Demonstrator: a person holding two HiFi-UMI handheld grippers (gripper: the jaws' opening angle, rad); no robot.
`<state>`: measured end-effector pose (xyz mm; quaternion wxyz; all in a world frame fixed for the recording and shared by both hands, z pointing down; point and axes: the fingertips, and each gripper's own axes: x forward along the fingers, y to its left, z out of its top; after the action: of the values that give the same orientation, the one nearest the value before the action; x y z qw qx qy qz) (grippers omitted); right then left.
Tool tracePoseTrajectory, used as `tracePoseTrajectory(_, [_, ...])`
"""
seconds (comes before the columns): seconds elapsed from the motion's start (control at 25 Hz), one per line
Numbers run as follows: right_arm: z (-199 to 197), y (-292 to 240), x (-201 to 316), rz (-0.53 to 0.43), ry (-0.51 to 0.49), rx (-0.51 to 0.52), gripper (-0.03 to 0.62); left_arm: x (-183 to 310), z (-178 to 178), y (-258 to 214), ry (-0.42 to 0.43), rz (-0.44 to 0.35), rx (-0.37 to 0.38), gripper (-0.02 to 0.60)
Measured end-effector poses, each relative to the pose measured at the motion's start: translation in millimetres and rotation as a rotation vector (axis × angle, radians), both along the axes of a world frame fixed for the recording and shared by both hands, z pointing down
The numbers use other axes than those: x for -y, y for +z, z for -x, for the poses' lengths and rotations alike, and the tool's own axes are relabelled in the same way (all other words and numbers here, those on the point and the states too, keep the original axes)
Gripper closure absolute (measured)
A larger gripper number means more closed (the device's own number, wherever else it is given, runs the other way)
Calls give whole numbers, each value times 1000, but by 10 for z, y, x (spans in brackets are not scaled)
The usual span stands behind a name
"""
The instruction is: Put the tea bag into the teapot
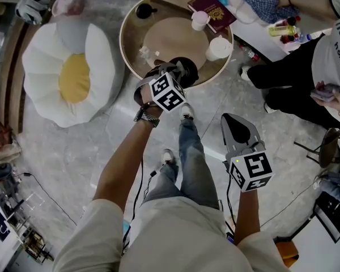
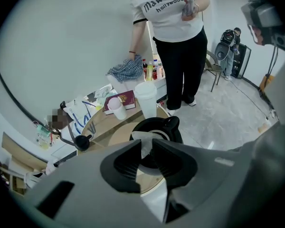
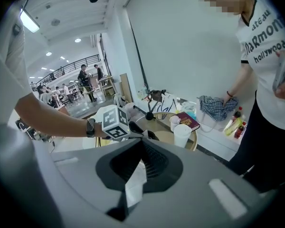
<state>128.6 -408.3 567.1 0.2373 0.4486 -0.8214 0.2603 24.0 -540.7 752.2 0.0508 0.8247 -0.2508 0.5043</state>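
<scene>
The black teapot [image 1: 190,75] stands at the near edge of the round wooden tray table [image 1: 126,52]. My left gripper [image 1: 171,68] hangs right over its open mouth. In the left gripper view the white tea bag [image 2: 141,139] stands pinched between the jaws of the left gripper [image 2: 145,145], just above the teapot [image 2: 170,126]. My right gripper [image 1: 237,120] is held low and to the right, away from the table, over the floor. In the right gripper view the right gripper [image 3: 138,144] is shut, with a strip of white paper [image 3: 134,184] caught between its jaws.
On the table stand a tall white cup [image 1: 218,49], a small lidded cup [image 1: 199,20], a maroon booklet [image 1: 211,10] and a black lid [image 1: 143,10]. An egg-shaped cushion [image 1: 73,78] lies to the left. A person [image 1: 306,67] stands at the right beside it.
</scene>
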Motion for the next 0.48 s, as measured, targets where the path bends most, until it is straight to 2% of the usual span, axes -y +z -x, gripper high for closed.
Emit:
tracePoseTrajectory(0.2, [-19,47,3,9,2,0,585,2,-46,58,13,12,3,572])
tracePoseTrajectory(0.48, [-48,109,1,19,2,0,585,-50,-104,160,23,63,7,570])
